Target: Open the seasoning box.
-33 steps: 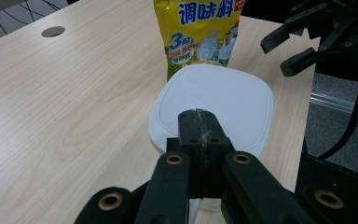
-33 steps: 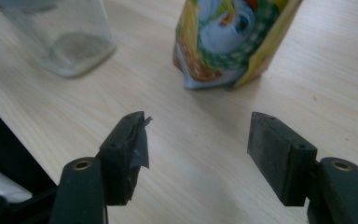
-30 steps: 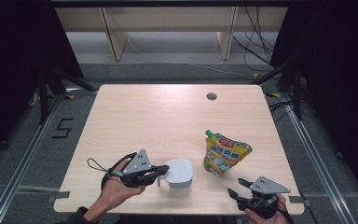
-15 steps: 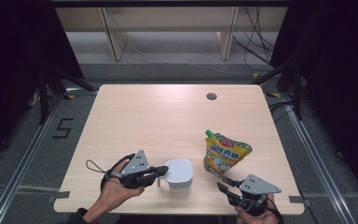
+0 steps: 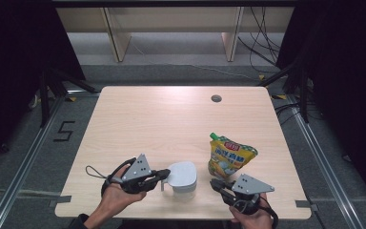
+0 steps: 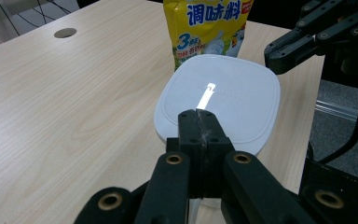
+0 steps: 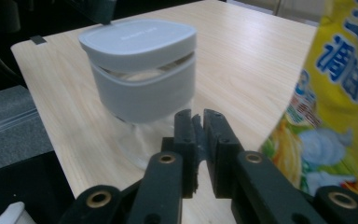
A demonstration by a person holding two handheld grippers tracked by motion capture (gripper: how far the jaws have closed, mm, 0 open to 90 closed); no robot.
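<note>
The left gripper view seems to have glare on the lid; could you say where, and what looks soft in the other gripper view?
Left gripper view: a bright streak on the lid. Right gripper view: the yellow pouch at the edge is blurred.

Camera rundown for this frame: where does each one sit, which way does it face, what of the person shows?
High view: above the person's edge of the table, looking forward and down; both hands enter at the bottom with the left gripper and right gripper.
Left gripper view: rides the left gripper, looking over the white lidded container toward the yellow seasoning pouch; jaws together.
Right gripper view: rides the right gripper, facing the container's side; jaws nearly closed.
Shared: container and pouch appear in all three.
</note>
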